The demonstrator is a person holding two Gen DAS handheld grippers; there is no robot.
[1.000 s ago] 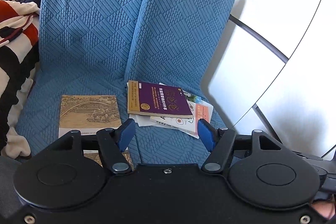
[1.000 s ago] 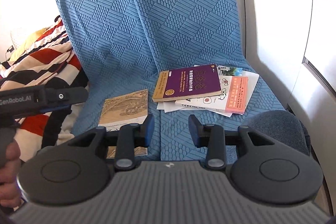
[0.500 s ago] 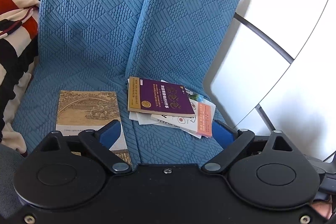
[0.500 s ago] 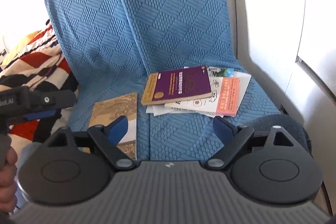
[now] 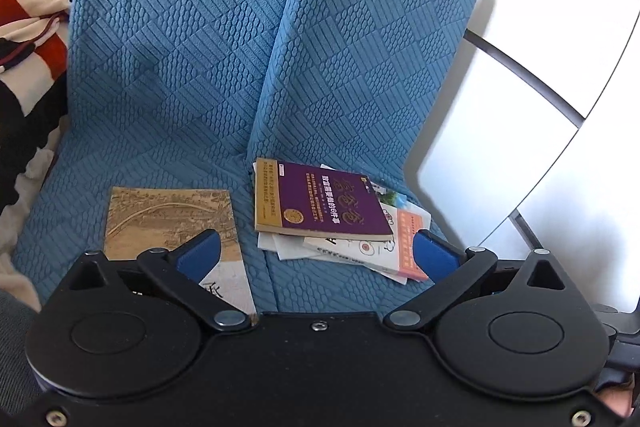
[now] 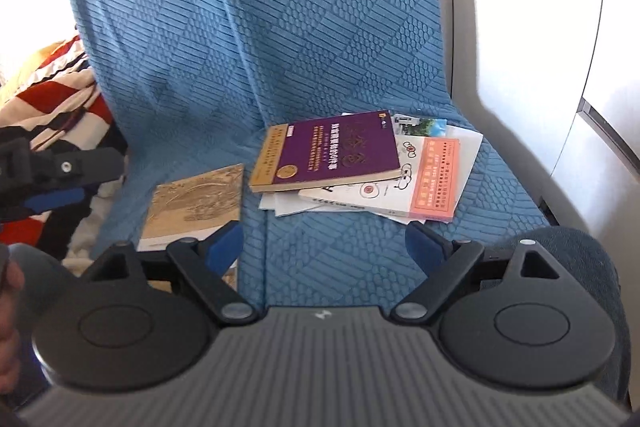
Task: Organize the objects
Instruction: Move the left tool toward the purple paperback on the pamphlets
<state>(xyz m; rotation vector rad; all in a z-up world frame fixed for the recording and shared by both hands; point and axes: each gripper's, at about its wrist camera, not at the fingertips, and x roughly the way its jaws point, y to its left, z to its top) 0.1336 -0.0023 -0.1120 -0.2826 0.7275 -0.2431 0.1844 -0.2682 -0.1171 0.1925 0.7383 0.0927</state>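
Observation:
A purple book tops a loose pile on the right seat of the blue sofa. Under it lie a white book with an orange band and some papers. Alone on the left seat lies a tan book with a painted scene. My left gripper hangs just short of the books, its jaws opening wide with nothing between them. Before the pile, my right gripper stands open and empty. The left gripper also shows at the right wrist view's left edge.
A red, white and black striped blanket is heaped left of the sofa. White panels with dark rails stand close on the right. A dark grey padded armrest sits by the right seat's front corner.
Both grippers have opened from half-closed to wide. Both have moved down and in toward the seat, so the books look larger and nearer.

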